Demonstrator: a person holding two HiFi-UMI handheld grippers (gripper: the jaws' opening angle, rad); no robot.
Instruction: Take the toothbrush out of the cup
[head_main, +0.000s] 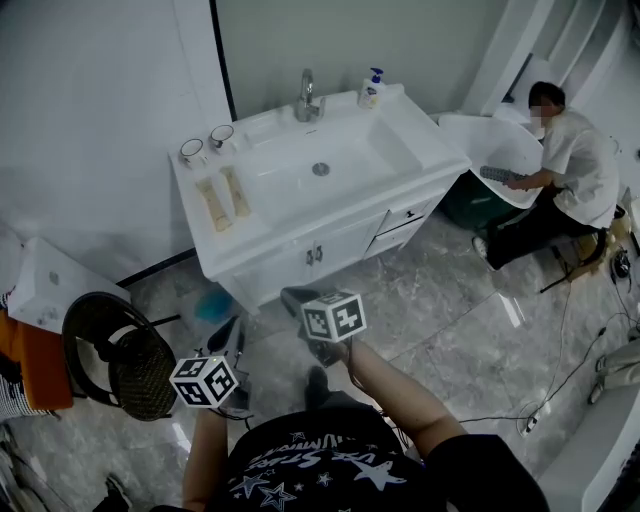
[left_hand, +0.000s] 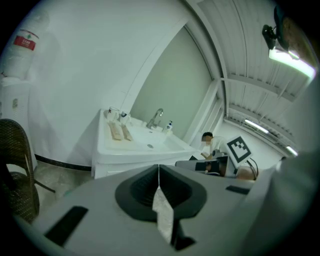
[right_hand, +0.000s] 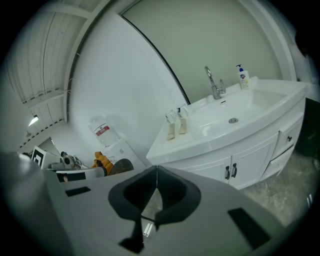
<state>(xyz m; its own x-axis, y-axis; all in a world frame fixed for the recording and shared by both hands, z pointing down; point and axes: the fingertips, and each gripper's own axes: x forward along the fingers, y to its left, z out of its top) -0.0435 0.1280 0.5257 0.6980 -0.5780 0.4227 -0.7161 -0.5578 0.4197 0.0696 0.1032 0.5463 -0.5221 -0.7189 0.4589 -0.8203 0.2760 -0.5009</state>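
Both tongs clenched on nothing: left tongs, right tongs, well short of the bench. Two cups at its far-left corner, toothbrush too small to tell. Wicker chair near left; crouched person far right.

The person stands with both arms held low in front of the body. The bare left forearm reaches forward, and its hand is hidden under the left marker cube on the left tongs. The right forearm stretches further out and carries the right tongs, with the right marker cube on top. Both tongs point ahead and somewhat downward, side by side but apart, the right ones a little in front. The jaws of the left tongs are pressed together with nothing between them. The right tongs are closed and empty too.
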